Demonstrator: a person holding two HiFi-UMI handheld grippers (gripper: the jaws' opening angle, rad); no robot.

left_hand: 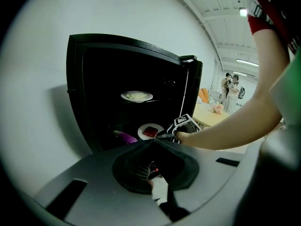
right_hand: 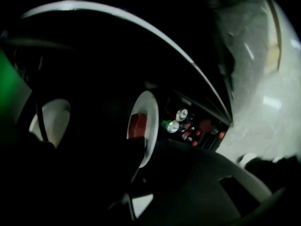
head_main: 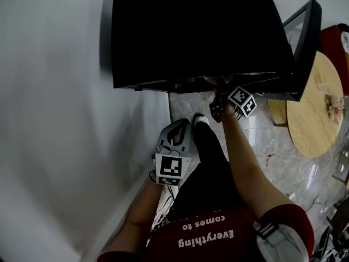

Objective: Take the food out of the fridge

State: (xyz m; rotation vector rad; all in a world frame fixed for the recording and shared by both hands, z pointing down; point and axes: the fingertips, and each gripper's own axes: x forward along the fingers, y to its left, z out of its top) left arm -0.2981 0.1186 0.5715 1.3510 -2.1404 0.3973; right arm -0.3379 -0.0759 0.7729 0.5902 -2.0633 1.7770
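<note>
Sitting on a lower shelf of the open black fridge [left_hand: 94,74] is a white plate [left_hand: 141,132] that carries a block of red food [left_hand: 150,132]. The right gripper [left_hand: 165,136] reaches into the fridge, and its tips meet the plate's near rim. Its jaws stand close together at that rim, but its own view is too dark to show whether the pads press on it. A purple eggplant [left_hand: 124,136] lies just left of the plate. On the shelf above rests a second plate [left_hand: 125,96] with pale food. Drink cans [right_hand: 176,121] stand in the fridge door [head_main: 302,42]. The left gripper [head_main: 182,125] hangs low in front of the fridge, well apart from the shelves, its jaws brought together with nothing between them. A round wooden table [head_main: 313,113] stands to the right on the pale stone floor [head_main: 262,141].
</note>
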